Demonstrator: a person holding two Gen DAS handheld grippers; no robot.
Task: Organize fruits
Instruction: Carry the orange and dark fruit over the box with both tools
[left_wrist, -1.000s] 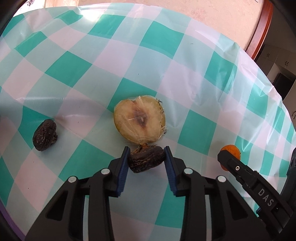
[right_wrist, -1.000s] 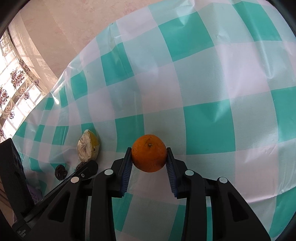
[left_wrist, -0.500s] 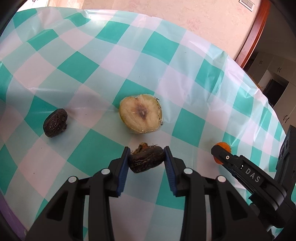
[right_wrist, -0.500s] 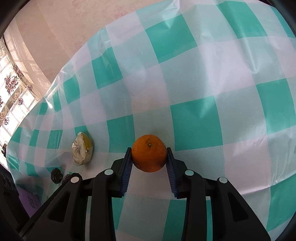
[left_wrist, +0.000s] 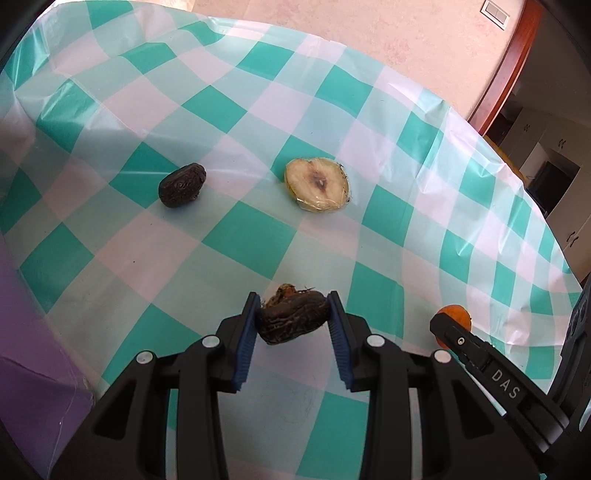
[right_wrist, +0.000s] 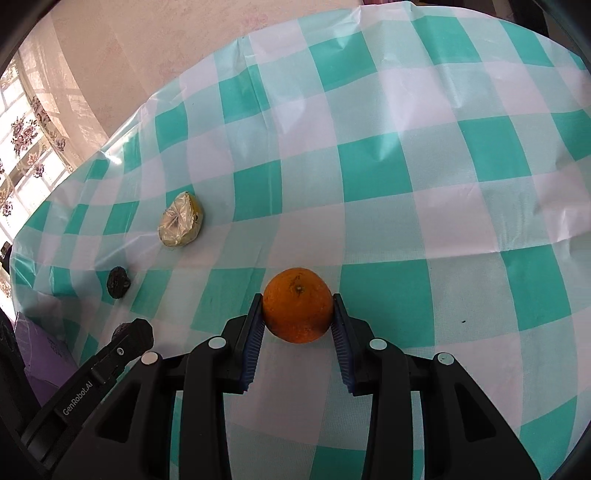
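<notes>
Pinching wrinkled dark fruit: left hand-held gripper, "GenRobot.AI" | pinching orange: right hand-held gripper, "DAS"

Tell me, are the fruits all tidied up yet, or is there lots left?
Nothing looks sorted yet: no bowl or tidy pile shows. In hand now: the left gripper is clamped on a wrinkly dark fruit, and the right gripper on an orange. Left on the checked tablecloth: a wrapped fruit half and another dark fruit, lying apart.
</notes>
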